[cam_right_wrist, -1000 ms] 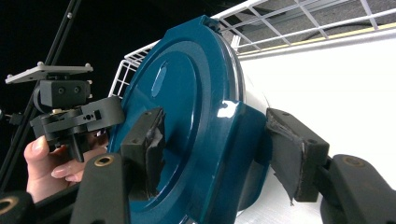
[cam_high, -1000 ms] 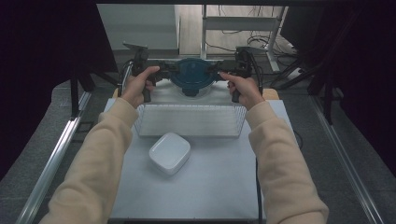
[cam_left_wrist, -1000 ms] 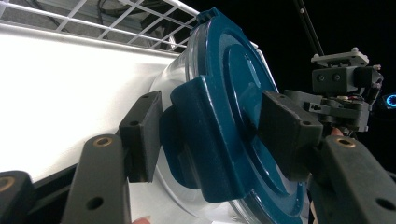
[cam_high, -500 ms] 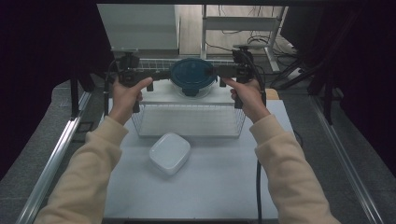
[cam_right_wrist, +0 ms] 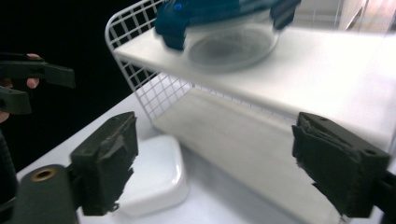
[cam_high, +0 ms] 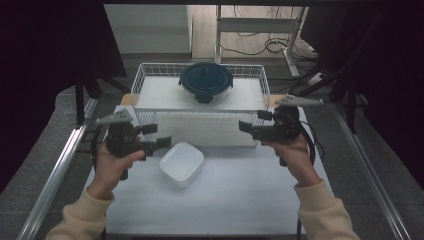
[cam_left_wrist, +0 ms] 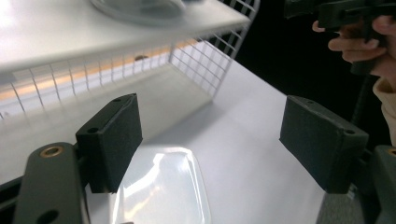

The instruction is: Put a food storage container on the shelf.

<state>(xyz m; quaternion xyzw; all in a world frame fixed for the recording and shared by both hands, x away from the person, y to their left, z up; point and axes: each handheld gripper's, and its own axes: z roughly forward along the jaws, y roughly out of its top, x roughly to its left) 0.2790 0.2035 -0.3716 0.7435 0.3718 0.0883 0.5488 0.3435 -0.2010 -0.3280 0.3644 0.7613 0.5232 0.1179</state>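
Nearest me, my forearms in cream sleeves come in over the near edge of the white surface (cam_high: 240,200). My left hand-held gripper (cam_high: 162,143) hangs over the left edge of the surface, its tips pointing toward the middle. In the left gripper view its two black jaws stand wide apart with nothing between them; they have just been opening. Just beyond those tips lies a small white square dish (cam_high: 182,163), a little left of the surface's centre, flat on the surface and touched by neither hand-held gripper. The left gripper view has it below and between the jaws, glossy and rounded at the corners.

My right hand-held gripper (cam_high: 245,127) sits over the right edge of the surface, a shade farther from me than the left one, tips aimed inward at the other. The right gripper view shows its jaws spread wide too, empty, the foam on the pads ragged; they have just been opening as well.

Behind both stands a white wire rack (cam_high: 200,107) along the far edge of the surface, with a white shelf board on top. On that shelf, near its far edge and about midway along, rests the round glass container with a dark blue lid (cam_high: 206,82), well apart from both hand-held grippers.
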